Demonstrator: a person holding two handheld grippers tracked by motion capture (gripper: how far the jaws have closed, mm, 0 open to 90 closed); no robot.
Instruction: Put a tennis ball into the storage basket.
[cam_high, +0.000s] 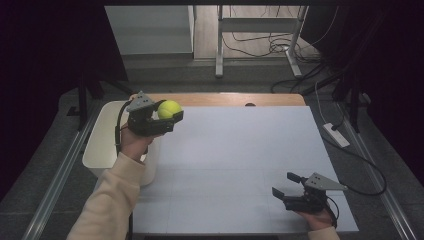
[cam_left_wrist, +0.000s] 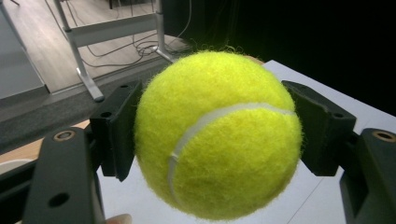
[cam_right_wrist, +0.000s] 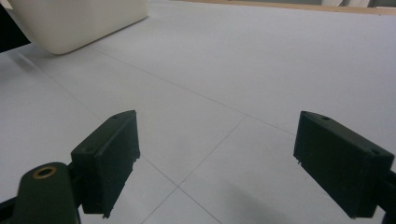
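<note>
The tennis ball (cam_left_wrist: 218, 135) sits right up close in the left gripper view. It is bright yellow-green and fuzzy, with a white curved line running over it. No name or writing can be read on it. The left hand-held gripper (cam_left_wrist: 218, 133) is clamped on the ball, with one black flat pad (cam_left_wrist: 116, 128) pressing on each side. The pads look like hard blocks with small round holes in them.

From the high view, the left hand-held gripper (cam_high: 169, 114) holds the ball (cam_high: 169, 109) up in the air at the far left part of the desk (cam_high: 240, 150), just beside the white bin (cam_high: 102, 145). The bin looks smooth, with round corners, and it sits at the left edge of the desk. A pale sleeve (cam_high: 112, 200) comes up from the bottom to that hand.

The right hand-held gripper (cam_high: 285, 185) is low over the near right corner of the desk. Its jaws stand wide apart and nothing is between them. In the right gripper view its two black pads (cam_right_wrist: 109, 158) hang over the bare desk.

The desk top is flat and light grey-white, with thin lines that cut it into big squares. A strip of brown wood (cam_high: 225, 98) shows along its far edge.

Past the desk the floor (cam_high: 210, 72) is grey. Metal legs (cam_high: 219, 40) of another stand rise there, and black cables (cam_high: 270, 45) lie in loops on the floor. Dark curtains (cam_high: 45, 65) hang on both sides.
</note>
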